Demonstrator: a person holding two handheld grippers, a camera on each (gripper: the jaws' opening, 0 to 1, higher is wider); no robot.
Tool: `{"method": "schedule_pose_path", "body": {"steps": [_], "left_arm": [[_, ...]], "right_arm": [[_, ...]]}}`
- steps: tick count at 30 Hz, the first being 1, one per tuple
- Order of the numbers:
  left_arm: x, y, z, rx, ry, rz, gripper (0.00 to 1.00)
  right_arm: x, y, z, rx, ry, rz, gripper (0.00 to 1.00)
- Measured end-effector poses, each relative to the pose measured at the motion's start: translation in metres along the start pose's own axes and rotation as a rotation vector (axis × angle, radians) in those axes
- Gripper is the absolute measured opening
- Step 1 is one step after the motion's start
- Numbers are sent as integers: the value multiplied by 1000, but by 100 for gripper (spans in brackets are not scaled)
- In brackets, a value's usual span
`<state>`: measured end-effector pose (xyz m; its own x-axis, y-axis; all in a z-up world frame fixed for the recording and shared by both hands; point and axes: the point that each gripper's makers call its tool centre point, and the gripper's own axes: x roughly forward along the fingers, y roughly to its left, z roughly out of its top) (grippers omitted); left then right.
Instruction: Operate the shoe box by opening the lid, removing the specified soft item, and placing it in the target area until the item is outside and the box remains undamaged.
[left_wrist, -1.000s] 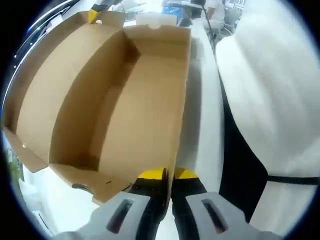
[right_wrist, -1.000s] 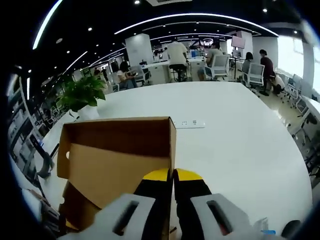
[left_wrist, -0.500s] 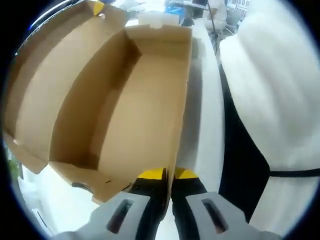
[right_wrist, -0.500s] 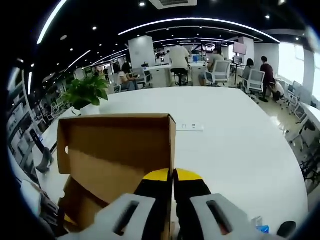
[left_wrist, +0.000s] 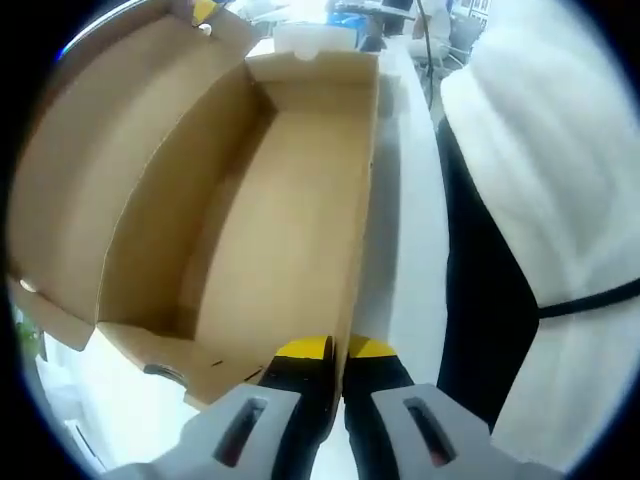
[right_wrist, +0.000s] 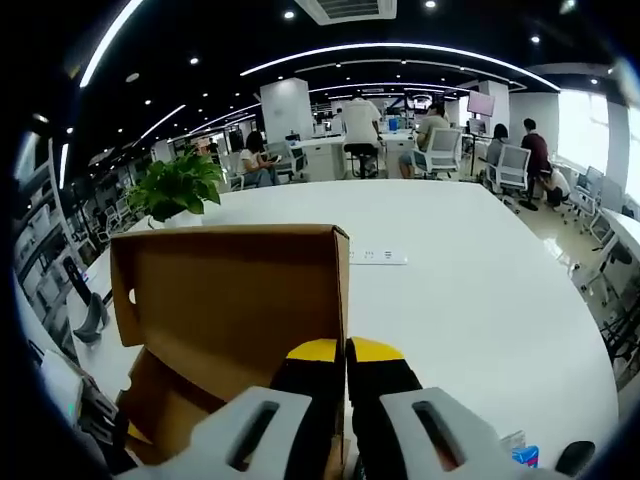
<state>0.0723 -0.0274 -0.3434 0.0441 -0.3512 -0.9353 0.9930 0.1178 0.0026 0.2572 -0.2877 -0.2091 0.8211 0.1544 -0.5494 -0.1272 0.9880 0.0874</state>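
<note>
1. Sitting on the white counter (right_wrist: 470, 270), the cardboard shoe box (left_wrist: 270, 200) has its lid (right_wrist: 230, 300) swung up, inside looks bare.
2. Left hand-held gripper (left_wrist: 338, 350) is clenched on the box's side wall edge.
3. Right hand-held gripper (right_wrist: 346, 352) is clamped on the raised lid's edge.
4. Potted plant (right_wrist: 175, 190) sits behind the box, office chairs (right_wrist: 440, 150) and people further back.

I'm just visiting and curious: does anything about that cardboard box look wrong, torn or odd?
No damage shows. The shoe box lies open with its lid raised, and the inside that can be seen is bare cardboard, with no soft item there. Each gripper, left and right, is shut on an edge of the box.
</note>
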Motion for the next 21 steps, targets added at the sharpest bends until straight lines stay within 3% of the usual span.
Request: {"method": "schedule_pose_path", "body": {"steps": [21], "left_arm": [[0,1,-1,5,-12,14,3]], "right_arm": [[-17,5,-5,-52,-3,-19,0]]}}
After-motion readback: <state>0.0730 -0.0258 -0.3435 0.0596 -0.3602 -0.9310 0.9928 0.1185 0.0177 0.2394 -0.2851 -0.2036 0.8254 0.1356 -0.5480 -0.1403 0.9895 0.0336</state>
